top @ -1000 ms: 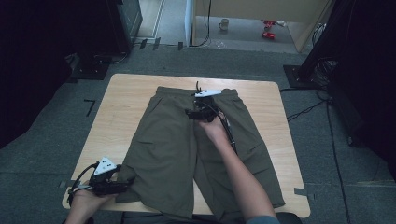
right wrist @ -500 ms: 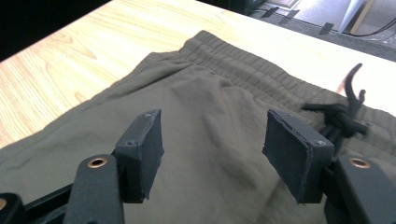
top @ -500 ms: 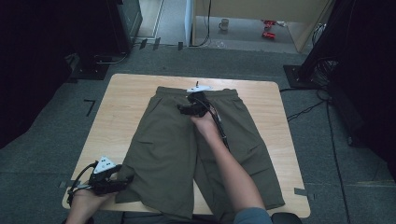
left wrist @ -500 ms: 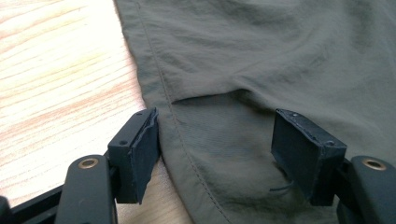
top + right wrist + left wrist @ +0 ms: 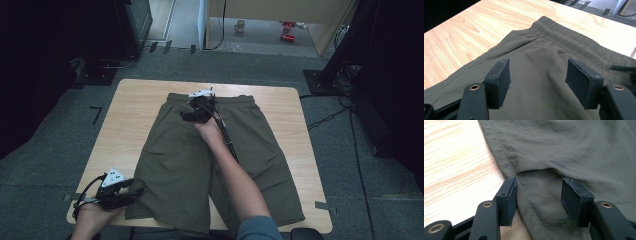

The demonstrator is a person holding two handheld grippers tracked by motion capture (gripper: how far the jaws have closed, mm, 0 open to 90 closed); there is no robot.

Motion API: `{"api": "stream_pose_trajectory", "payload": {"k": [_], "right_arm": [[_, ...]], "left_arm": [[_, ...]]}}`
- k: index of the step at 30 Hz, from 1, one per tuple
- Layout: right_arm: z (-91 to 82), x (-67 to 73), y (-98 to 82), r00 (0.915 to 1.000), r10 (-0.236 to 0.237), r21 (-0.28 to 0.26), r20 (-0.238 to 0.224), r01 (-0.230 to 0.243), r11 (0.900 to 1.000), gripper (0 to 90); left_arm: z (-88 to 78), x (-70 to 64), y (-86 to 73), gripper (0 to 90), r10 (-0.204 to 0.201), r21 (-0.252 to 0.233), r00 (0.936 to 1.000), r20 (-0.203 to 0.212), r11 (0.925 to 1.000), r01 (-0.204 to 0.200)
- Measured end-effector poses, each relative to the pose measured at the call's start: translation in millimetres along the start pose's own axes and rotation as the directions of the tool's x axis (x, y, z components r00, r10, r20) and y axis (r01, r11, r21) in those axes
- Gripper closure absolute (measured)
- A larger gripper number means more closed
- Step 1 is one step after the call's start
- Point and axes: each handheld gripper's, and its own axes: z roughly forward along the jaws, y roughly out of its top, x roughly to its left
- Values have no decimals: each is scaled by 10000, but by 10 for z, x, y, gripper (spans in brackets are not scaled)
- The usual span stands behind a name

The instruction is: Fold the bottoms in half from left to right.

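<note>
Olive green shorts (image 5: 185, 165) lie flat on a wooden table (image 5: 135, 115), waistband (image 5: 574, 37) at the far side. At the near left corner my left gripper (image 5: 135, 192) has its jaws astride the hem of the left leg. In the left gripper view a raised fold of the hem (image 5: 539, 202) lies between the pads, and the jaws of the left gripper (image 5: 539, 192) have just been closing, still apart. My right gripper (image 5: 184, 116) hovers over the upper left of the shorts below the waistband. The right gripper (image 5: 537, 75) is open, with nothing between its jaws.
The person's right forearm (image 5: 235, 175) crosses the middle of the shorts, with a cable (image 5: 227, 137) trailing along it. Bare wood borders the shorts to the left and right. Dark equipment and cables stand on the floor around the table.
My right gripper has slid to the left over the top of the shorts, toward their left side. The left hand has stayed at the hem corner.
</note>
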Motion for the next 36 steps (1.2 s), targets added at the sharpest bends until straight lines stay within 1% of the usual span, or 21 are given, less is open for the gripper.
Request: {"api": "stream_pose_trajectory", "payload": {"k": [4,12,14,16,20,23,25,26,27,33,36], "right_arm": [[93,56,27,9998,4,40,-173,-3,10000,339],[284,180,90,9997,-17,366,-254,26,9993,317],[336,205,103,9996,-38,367,-288,48,9993,317],[385,223,109,9996,56,415,-285,-45,9991,316],[479,242,120,9993,180,503,-318,-164,9986,311],[561,269,143,9995,125,576,-278,-109,9983,296],[620,291,149,9989,216,631,-411,-190,9978,291],[654,301,151,9986,260,721,-451,-227,9971,280],[687,314,153,9990,278,783,-338,-251,9966,278],[826,357,152,9993,332,871,-189,-314,9957,253],[883,373,160,9994,334,813,-80,-327,9962,249]], "left_arm": [[0,-13,3,512,-49,35,9999,116,10000,49],[0,-32,13,550,5,143,9997,232,9999,-8],[2,-40,16,549,14,157,9997,233,9999,-18],[4,-46,12,535,95,145,9996,258,9998,-99],[-21,-78,11,477,-37,383,9999,169,9993,31],[-18,-91,9,477,54,380,9999,133,9993,-59],[-11,-89,17,488,-78,359,9998,165,9993,72],[-11,-89,17,494,-68,353,9998,186,9994,61],[-13,-92,13,501,-34,352,9998,211,9994,26],[-19,-97,11,582,-78,398,9990,451,9992,61],[-16,-104,14,594,-39,407,9989,476,9992,20]]}}
